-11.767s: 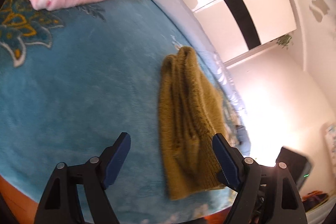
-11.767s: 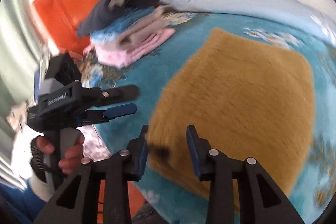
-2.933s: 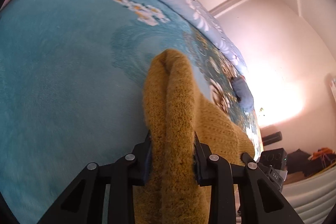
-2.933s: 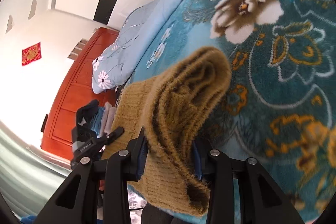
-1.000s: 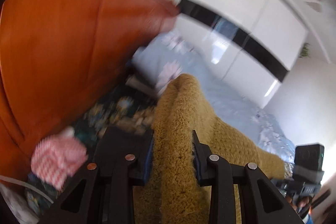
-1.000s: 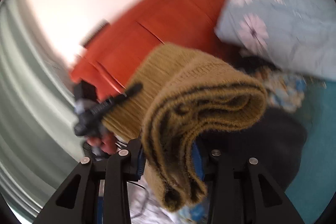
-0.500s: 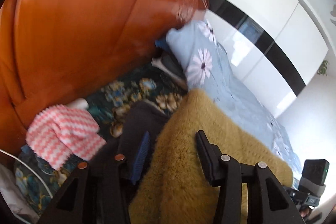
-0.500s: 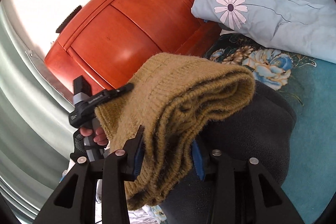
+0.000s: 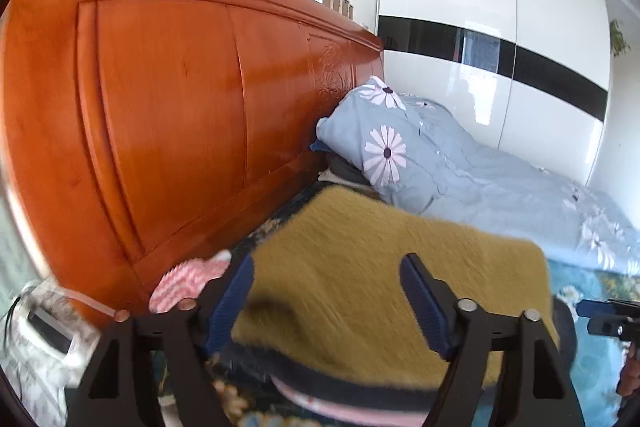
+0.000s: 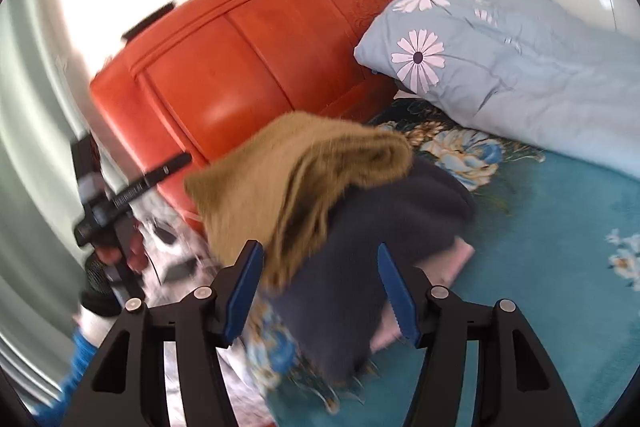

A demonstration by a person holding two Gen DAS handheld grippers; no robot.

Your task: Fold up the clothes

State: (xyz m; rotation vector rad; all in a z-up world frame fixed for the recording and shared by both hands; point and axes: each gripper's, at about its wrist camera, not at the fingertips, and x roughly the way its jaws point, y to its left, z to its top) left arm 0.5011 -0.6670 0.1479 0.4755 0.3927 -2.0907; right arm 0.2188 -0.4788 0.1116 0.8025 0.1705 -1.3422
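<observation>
While the sweater [image 9: 384,279] is lying folded on top of the stack [image 10: 384,227] by the headboard [image 9: 160,107], you are holding both tongs released, nothing in them. Left tongs [image 9: 326,301] are hovering right over the sweater's near edge, its long side running across your view. Right tongs [image 10: 320,287] are sitting just off its folded end, sweater up and left of them, dark garment [image 10: 400,211] straight ahead. Left hand is looking nearer. Sweater is overhanging the stack toward the bed edge, so it could be needing a nudge back toward the blanket [image 10: 560,247].
</observation>
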